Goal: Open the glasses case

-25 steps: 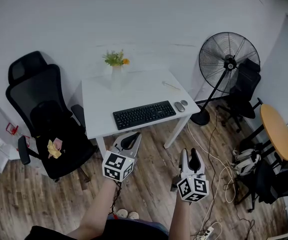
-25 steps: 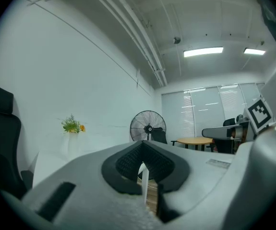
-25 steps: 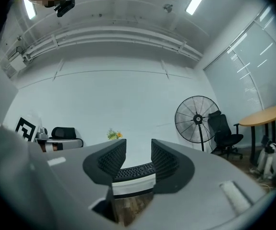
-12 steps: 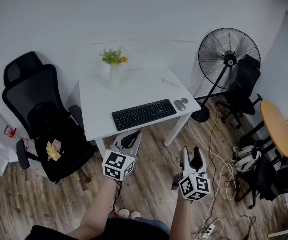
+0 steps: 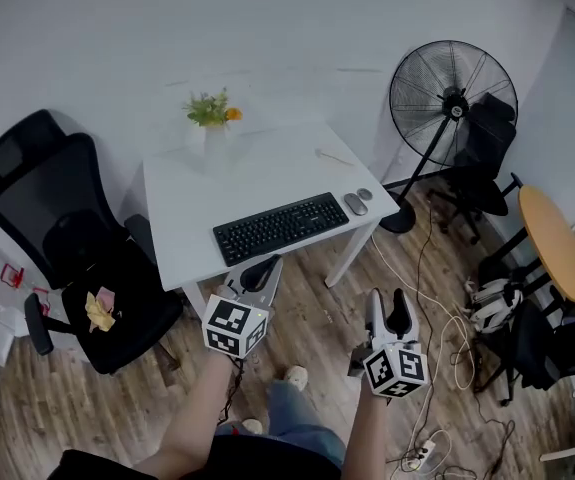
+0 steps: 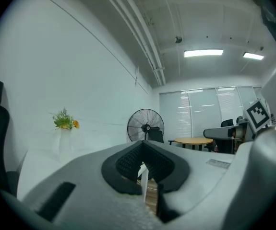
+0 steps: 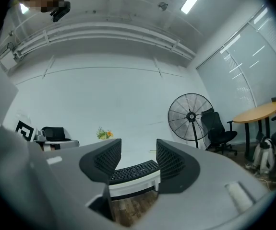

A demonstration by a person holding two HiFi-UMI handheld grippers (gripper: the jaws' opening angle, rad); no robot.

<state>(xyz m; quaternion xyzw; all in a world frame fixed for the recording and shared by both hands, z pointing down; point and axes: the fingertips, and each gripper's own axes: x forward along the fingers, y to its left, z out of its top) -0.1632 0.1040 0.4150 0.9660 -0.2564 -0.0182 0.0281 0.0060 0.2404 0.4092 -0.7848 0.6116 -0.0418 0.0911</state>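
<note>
At nine o'clock from the bench (image 5: 257, 173), a black office chair (image 5: 62, 233) is carrying a crumpled yellow scrap (image 5: 98, 311) on its seat. On the bench itself, toward eleven o'clock, a white vase (image 5: 208, 143) is holding a small bunch of green and orange flowers (image 5: 211, 107). A black keyboard (image 5: 280, 227) is lying along the near edge, and at its three o'clock two small grey ovals (image 5: 353, 204) are sitting side by side. One of them is probably the glasses case, though they are showing too small to be sure.

The left claw (image 5: 259, 270) is hovering at six o'clock from the keyboard, clenched on nothing, its pads meeting. The right claw (image 5: 391, 301) is hanging at its four o'clock over the wood floor (image 5: 307, 348), released. Its jaws have just been opening and nothing is standing between them, so it is likely being readied to take the case. Both are pointing level toward the bench and stopping short of it, so the reach is looking barely begun. At two o'clock a pedestal fan (image 5: 445, 88) is standing.
</note>
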